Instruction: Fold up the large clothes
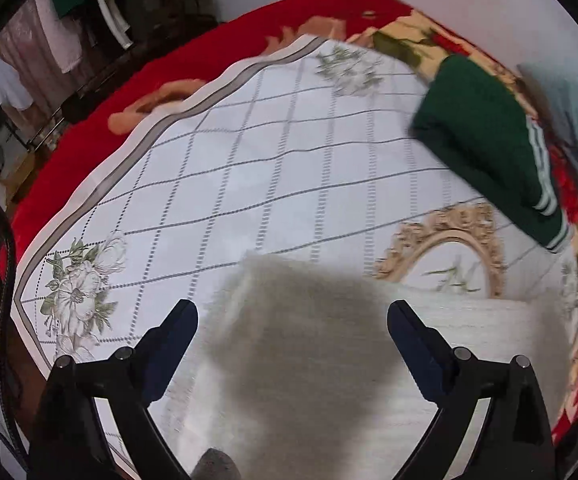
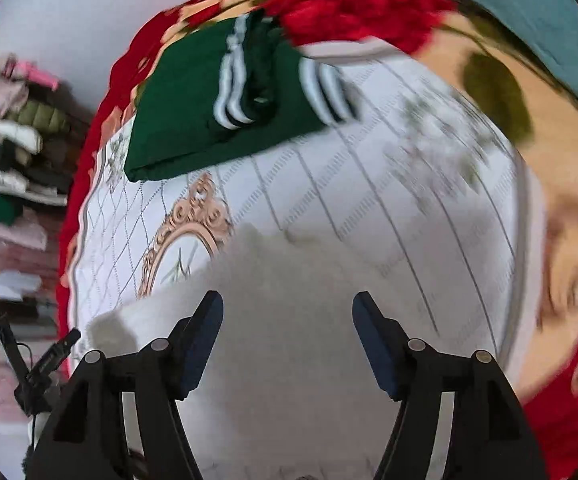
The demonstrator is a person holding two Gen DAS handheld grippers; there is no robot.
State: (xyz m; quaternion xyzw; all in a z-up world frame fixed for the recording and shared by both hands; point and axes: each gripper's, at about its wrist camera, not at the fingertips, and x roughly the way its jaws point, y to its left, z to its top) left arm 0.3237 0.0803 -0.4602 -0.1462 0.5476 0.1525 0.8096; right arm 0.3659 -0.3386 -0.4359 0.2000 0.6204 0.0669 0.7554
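A white fuzzy garment point(image 1: 469, 344) lies folded on the checked white cloth point(image 1: 289, 152) that covers the bed. My left gripper point(image 1: 292, 312) hangs above it, open wide, nothing between its fingers. A shadow darkens the garment under it. In the right wrist view the same white garment point(image 2: 289, 340) lies below my right gripper point(image 2: 288, 306), which is open too and holds nothing. A folded dark green garment with white stripes point(image 1: 485, 136) point(image 2: 217, 108) rests at the far side of the cloth.
A red flowered blanket point(image 1: 89, 120) point(image 2: 369, 8) lies under the cloth and reaches past its edges. Clothes hang on a rack point(image 1: 89, 20) beyond the bed. Stacked folded clothes point(image 2: 13, 152) sit at the left of the right wrist view. A black cable point(image 1: 9, 280) hangs near the bed's edge.
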